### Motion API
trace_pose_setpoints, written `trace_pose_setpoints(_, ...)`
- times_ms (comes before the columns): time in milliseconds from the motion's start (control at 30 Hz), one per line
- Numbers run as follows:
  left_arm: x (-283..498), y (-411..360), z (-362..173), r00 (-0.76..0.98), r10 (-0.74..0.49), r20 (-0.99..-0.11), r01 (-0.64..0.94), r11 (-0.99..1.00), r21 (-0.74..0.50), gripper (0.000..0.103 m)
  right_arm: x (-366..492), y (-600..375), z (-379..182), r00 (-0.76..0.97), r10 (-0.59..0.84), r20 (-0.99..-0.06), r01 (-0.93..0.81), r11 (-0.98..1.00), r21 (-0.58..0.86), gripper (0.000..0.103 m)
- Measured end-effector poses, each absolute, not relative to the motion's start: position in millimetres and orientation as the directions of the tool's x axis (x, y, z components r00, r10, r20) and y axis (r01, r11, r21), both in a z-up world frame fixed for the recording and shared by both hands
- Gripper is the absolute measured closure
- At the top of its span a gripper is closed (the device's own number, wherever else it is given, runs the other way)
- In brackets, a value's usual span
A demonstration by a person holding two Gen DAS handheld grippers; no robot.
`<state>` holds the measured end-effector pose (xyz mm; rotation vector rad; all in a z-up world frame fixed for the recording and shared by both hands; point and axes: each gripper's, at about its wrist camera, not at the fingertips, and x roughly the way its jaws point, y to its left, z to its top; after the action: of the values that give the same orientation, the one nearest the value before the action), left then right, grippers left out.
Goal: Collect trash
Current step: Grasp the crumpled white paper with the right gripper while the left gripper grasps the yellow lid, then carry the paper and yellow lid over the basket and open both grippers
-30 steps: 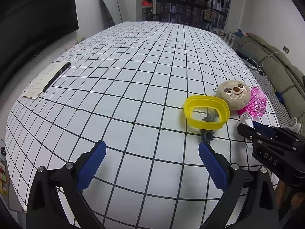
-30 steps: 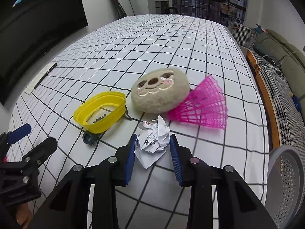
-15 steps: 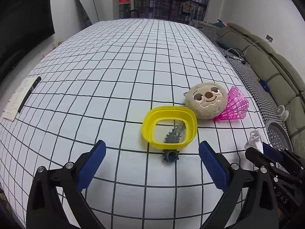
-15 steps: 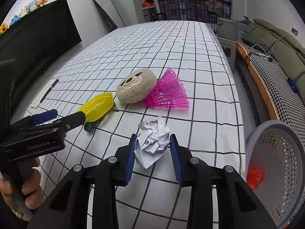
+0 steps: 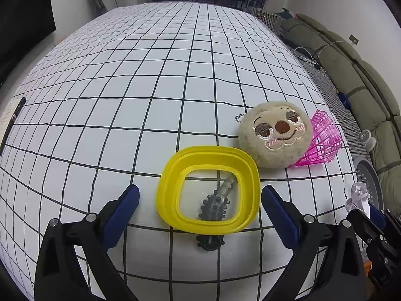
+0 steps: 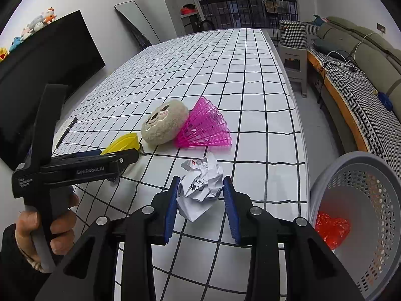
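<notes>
A crumpled white paper ball point(image 6: 201, 185) is clamped between the blue pads of my right gripper point(image 6: 200, 190), held above the checked tablecloth near its right edge. The same paper ball point(image 5: 358, 195) shows at the right rim of the left wrist view. My left gripper point(image 5: 200, 200) is open, its fingers straddling the near side of a yellow plastic dish point(image 5: 208, 188) without touching it. A grey spiky piece point(image 5: 215, 207) shows through the dish's clear bottom. A grey perforated basket point(image 6: 376, 190) stands beside the table on the right, with red trash point(image 6: 330, 225) inside.
A beige plush face point(image 5: 275, 135) and a pink plastic mesh cone point(image 5: 323, 140) lie just behind the dish. A black pen point(image 6: 66, 131) lies on a paper strip at the table's left edge. A sofa point(image 6: 363, 80) runs along the right wall.
My left gripper has moved over to the yellow dish, which now sits between its open fingers. My right gripper has carried the paper ball rightward, bringing the basket further into view.
</notes>
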<state>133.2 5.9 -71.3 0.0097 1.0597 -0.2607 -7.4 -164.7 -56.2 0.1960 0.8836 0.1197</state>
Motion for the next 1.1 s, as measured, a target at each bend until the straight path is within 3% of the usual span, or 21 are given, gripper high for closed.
trace_pose_setpoints(167,136.9,4.6,-75.8,0.452,-0.219,-0.865,0.221,0.967,-0.130,0.015,-5.1,-166.9,-58.5,0.624,0.193,-0.757,-0.021,0.973,0.231,0.069)
trace_pose_setpoints(300,137.1,3.8,-73.5,0.461,-0.207,-0.863,0.233,0.967,-0.108,0.035,-5.0,-166.4,-58.5,0.624,0.196,-0.756,-0.022,0.972,0.234,0.069)
trace_pose_setpoints(767,118.7,16.0,-35.0,0.581,-0.154,-0.799,0.217,0.976,-0.030,0.035,-9.6,-161.4,-54.5,0.632,0.181,-0.753,-0.023,0.976,0.216,0.069)
trace_pose_setpoints(1100,68.6,-26.9,-7.0,0.645,-0.190,-0.740,0.291,0.957,0.009,0.035,-35.6,-182.9,-44.0,0.659,0.141,-0.739,0.025,0.978,0.208,0.069)
